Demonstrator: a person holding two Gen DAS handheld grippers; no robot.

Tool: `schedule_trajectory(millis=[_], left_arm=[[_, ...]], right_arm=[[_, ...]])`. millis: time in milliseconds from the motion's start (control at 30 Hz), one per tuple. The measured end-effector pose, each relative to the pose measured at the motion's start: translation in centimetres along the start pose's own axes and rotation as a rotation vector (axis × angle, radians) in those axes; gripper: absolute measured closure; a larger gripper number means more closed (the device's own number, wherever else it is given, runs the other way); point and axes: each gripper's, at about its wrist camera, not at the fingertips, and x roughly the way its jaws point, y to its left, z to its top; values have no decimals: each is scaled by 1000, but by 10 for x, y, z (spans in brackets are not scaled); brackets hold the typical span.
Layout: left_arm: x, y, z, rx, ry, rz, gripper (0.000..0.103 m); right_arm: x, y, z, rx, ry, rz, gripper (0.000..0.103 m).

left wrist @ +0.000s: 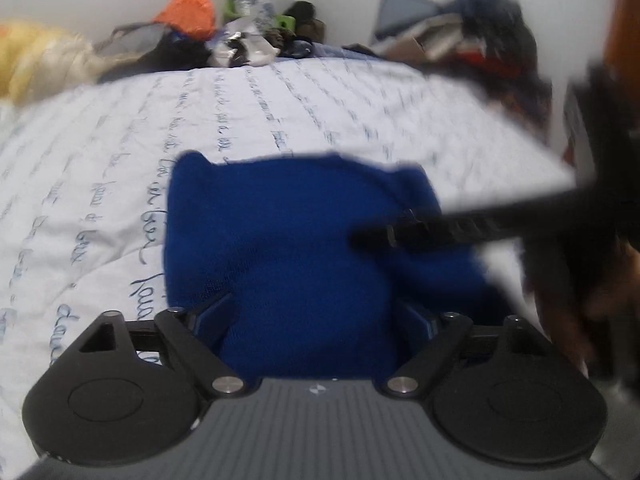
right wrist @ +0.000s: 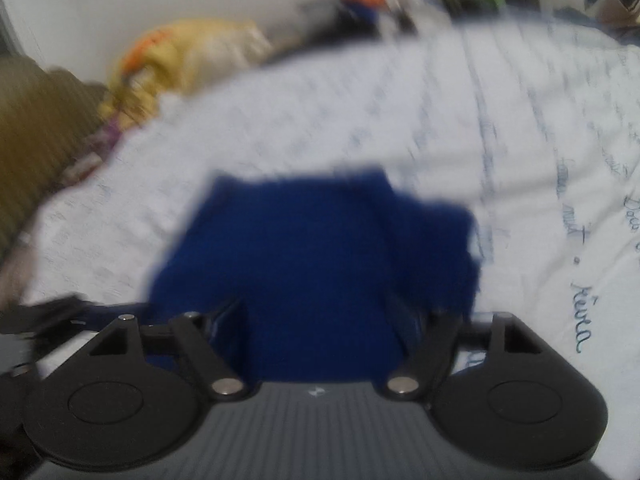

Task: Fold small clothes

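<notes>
- Left claw (left wrist: 310, 312): blue fingers spread wide, blue garment (left wrist: 304, 248) bunched up between them and covering the tips; cannot tell if it actually pinches the cloth.
- Right claw (right wrist: 320, 312): same picture in its own view, fingers set wide, blue garment (right wrist: 316, 256) filling the gap; grip on it cannot be told, frame is motion-blurred.
- In the left wrist view the right claw's black finger (left wrist: 460, 228) reaches in from the right edge and lies across the garment's right side, on top of the cloth.
- Garment sits on the bed (left wrist: 280, 112), on a white sheet with blue handwriting print, near the close edge, right in front of both claws.
- Garment is a rumpled, roughly squarish lump; long axis not clear. Two small corners stick up along its far edge in the left view.
- Beyond the garment: bare sheet, then clutter along the far side by the wall — orange bag (left wrist: 186, 12), yellow cloth (left wrist: 36, 56), dark clothes pile (left wrist: 480, 36) at right.
- Right view: yellow cloth (right wrist: 188, 48) far left, brown surface (right wrist: 36, 128) at the left edge.
</notes>
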Motion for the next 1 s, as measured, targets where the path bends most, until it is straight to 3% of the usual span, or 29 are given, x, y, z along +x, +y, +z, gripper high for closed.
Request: schedule_trajectory(millis=[67,133,200,267,333,400,433,467,533,600,667,767,933,967,1000], left_arm=[[8,-7,-4,81,-18,27,6],[-3,-5,-1,56,-12,21,13],[-25,3,-4,3,-34,-8,13],[-46,12,-16,-54,-45,-22,10],[-50,18,-31,-107,1,-46,10],[-37,16,-44,-108,56,-44,5],[-33,10,-49,-64,34,8,4],[-31,7,-50,-31,25,34,3],[-37,12,-45,-83,49,12,12],[-51,21,-47,-152,37,5,12],[-60,25,-56,-195,40,31,12],[-66,21,-74,-227,34,67,12],[-69,-1,-86,-124,6,117,0],[-69,-3,-88,-101,7,133,0],[-68,-7,-89,-73,17,151,0]], right_arm=[[10,-6,6,-31,-15,-25,25],[6,-8,22,63,57,-33,25],[-17,-1,24,80,46,-33,25],[-51,7,8,63,-19,40,25],[-69,14,-9,71,-20,121,25],[-57,16,-24,76,42,157,25],[-42,15,-30,72,82,156,25],[-40,13,-35,29,9,183,24],[-40,6,-28,57,24,187,26],[-58,10,-17,108,49,113,24],[-84,17,-22,60,9,60,24],[-108,14,-50,89,2,27,22],[-109,32,-110,-10,82,-174,21],[-110,38,-120,-56,47,-202,17],[-108,43,-126,-75,46,-234,4]])
